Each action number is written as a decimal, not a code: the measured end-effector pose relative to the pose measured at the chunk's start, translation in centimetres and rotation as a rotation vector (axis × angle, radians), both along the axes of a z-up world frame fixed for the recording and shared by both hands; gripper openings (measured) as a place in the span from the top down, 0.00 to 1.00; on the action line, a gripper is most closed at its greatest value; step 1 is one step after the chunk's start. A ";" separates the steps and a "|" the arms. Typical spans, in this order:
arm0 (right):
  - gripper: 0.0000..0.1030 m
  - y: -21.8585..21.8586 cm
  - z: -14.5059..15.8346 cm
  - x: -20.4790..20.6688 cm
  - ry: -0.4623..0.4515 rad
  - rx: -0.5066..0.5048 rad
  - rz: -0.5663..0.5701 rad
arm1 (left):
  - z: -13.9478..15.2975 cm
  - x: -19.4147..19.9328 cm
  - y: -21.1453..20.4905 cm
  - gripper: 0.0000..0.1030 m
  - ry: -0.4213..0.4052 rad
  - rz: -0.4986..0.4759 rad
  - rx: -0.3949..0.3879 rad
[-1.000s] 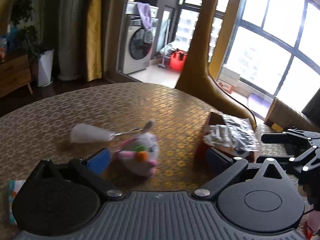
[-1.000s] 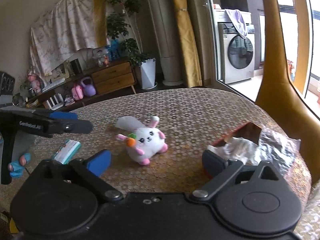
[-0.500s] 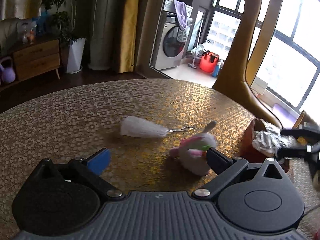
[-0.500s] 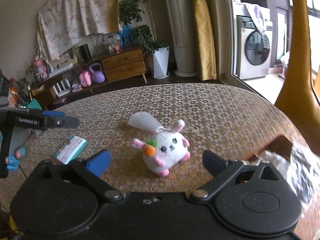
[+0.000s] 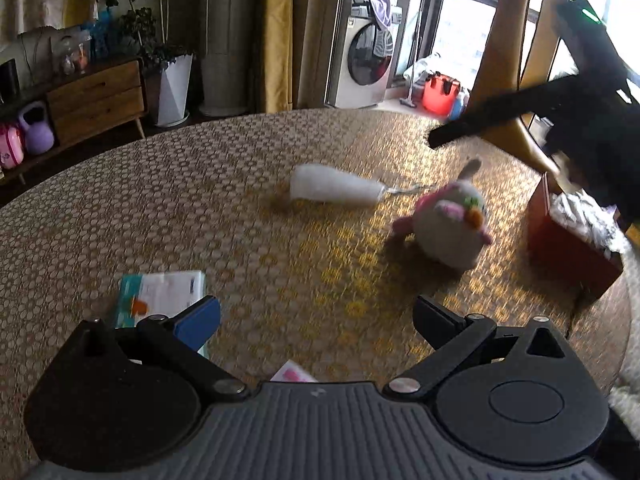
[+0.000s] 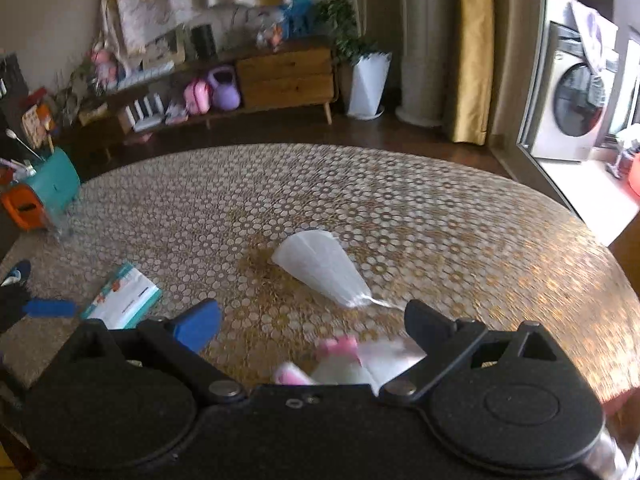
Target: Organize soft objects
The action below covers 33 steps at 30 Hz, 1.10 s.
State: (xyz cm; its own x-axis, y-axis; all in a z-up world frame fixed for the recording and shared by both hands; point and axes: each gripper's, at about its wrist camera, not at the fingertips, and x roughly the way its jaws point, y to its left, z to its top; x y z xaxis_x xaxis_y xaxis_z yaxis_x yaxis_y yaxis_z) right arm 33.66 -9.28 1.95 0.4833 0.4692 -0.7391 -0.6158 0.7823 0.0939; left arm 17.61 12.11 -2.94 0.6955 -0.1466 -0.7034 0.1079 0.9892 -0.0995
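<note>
Right wrist view puts the round white plush bunny with pink ears (image 6: 340, 368) directly under the spread right tool (image 6: 312, 322), nearer than the left tool (image 5: 316, 318), also spread

A round worktop (image 5: 200, 208) under a gold honeycomb-patterned cover carries a white plush rabbit (image 5: 448, 228), its white tag (image 5: 332, 190) lying just beside it, a red box (image 5: 560, 240) near the right edge, and a teal-and-white packet (image 5: 160, 292) at the near left.
</note>
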 end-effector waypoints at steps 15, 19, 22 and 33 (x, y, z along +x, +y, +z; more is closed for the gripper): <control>0.04 7.7 -6.0 8.3 0.167 -0.132 0.076 | -6.3 -0.3 -1.5 0.01 0.117 -0.045 0.118; 0.04 9.6 -7.1 9.6 0.182 -0.168 0.102 | -7.2 0.1 -1.5 0.03 0.138 -0.044 0.101; 0.05 10.4 -7.9 10.7 0.203 -0.180 0.099 | -7.7 0.3 -1.4 0.17 0.159 -0.040 0.100; 0.12 11.1 -11.7 12.8 0.261 -0.259 0.080 | -7.8 0.8 -1.3 0.36 0.146 -0.028 0.105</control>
